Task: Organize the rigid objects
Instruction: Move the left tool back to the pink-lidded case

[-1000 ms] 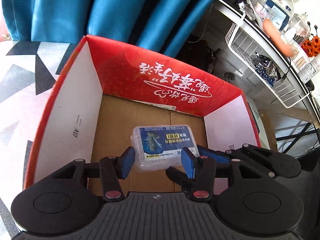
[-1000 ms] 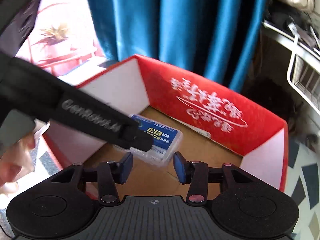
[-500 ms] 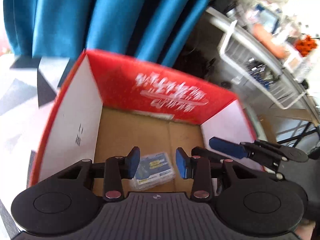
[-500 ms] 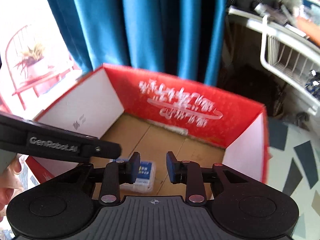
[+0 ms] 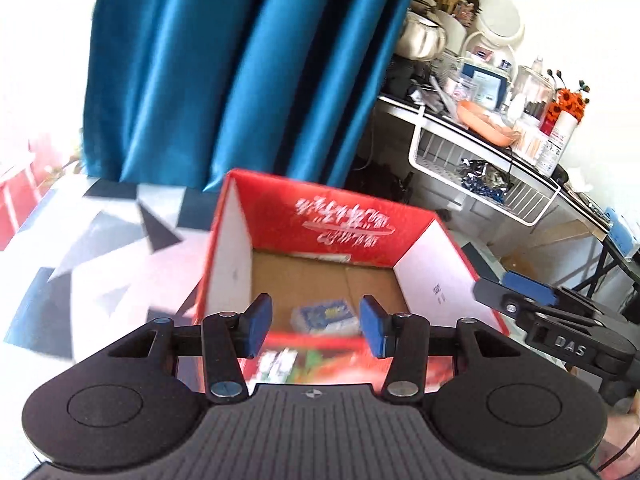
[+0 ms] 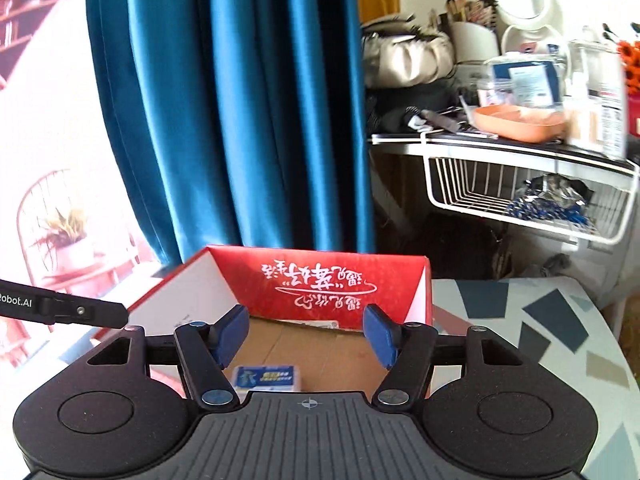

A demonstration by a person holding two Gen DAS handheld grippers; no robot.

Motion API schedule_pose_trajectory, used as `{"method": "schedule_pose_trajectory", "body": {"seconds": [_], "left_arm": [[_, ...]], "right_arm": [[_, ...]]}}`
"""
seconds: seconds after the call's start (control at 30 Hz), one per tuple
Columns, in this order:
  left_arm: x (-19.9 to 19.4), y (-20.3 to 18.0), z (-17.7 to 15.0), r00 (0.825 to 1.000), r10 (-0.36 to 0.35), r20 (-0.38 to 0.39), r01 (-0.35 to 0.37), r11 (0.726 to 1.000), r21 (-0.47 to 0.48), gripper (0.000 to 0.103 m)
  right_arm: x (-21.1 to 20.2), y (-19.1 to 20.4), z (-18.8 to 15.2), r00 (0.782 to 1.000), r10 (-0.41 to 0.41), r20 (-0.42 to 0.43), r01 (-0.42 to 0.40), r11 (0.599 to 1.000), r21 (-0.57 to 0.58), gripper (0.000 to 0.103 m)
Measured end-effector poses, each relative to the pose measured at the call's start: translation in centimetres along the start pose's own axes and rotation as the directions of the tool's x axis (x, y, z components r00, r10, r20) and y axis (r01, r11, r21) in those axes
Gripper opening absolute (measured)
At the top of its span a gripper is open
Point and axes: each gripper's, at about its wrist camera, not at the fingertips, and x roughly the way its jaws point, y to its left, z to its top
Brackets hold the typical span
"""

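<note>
Blue-labelled clear packet (image 6: 267, 377) lies flat in red box (image 6: 320, 276); both tongs opening, empty.

Both grippers have pulled back and up out of the red box (image 5: 320, 232). The left gripper (image 5: 316, 320), which reached inside around the small packet (image 5: 326, 314), now sits outside the near wall, its jaws opening with nothing between them. The right gripper (image 6: 306, 334) has drawn back too, jaws opening wider and empty. The packet lies alone on the box floor.
</note>
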Motion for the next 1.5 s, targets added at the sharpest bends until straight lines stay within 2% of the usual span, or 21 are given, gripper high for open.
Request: {"method": "schedule_pose_trajectory", "body": {"seconds": [0.13, 0.2, 0.3, 0.47, 0.6, 0.9, 1.5], "left_arm": [[-1.1, 0.8, -2.3, 0.999, 0.017, -0.032, -0.019, 0.998, -0.059, 0.051], [-1.2, 1.2, -3.5, 0.999, 0.004, -0.045, -0.009, 0.995, -0.102, 0.051], [-0.7, 1.8, -5.2, 0.997, -0.018, -0.081, 0.005, 0.987, -0.159, 0.051], [-0.4, 2.1, -8.0, 0.992, -0.028, -0.121, 0.005, 0.983, -0.181, 0.050], [-0.3, 2.5, -9.1, 0.991, -0.014, -0.136, -0.012, 0.982, -0.190, 0.050], [0.2, 1.7, -9.7, 0.987, -0.046, -0.156, 0.020, 0.986, -0.163, 0.050], [1.8, 1.1, -10.1, 0.978, -0.011, -0.210, -0.025, 0.985, -0.168, 0.049]], "right_arm": [[-2.6, 0.6, -2.2, 1.000, 0.000, 0.008, 0.000, 1.000, 0.011, 0.061], [-3.7, 1.0, -3.5, 1.000, -0.002, -0.005, 0.002, 1.000, 0.013, 0.061], [-4.5, 1.3, -5.7, 0.998, 0.002, -0.057, -0.001, 0.999, 0.032, 0.061], [-5.2, 1.3, -8.9, 0.989, 0.016, -0.146, -0.003, 0.996, 0.087, 0.061], [-5.3, 1.2, -10.7, 0.981, -0.007, -0.192, 0.024, 0.996, 0.089, 0.060], [-4.7, 0.6, -12.0, 0.968, -0.006, -0.251, 0.038, 0.991, 0.124, 0.060], [-4.1, -1.3, -13.4, 0.956, 0.058, -0.288, 0.020, 0.965, 0.261, 0.061]]}}
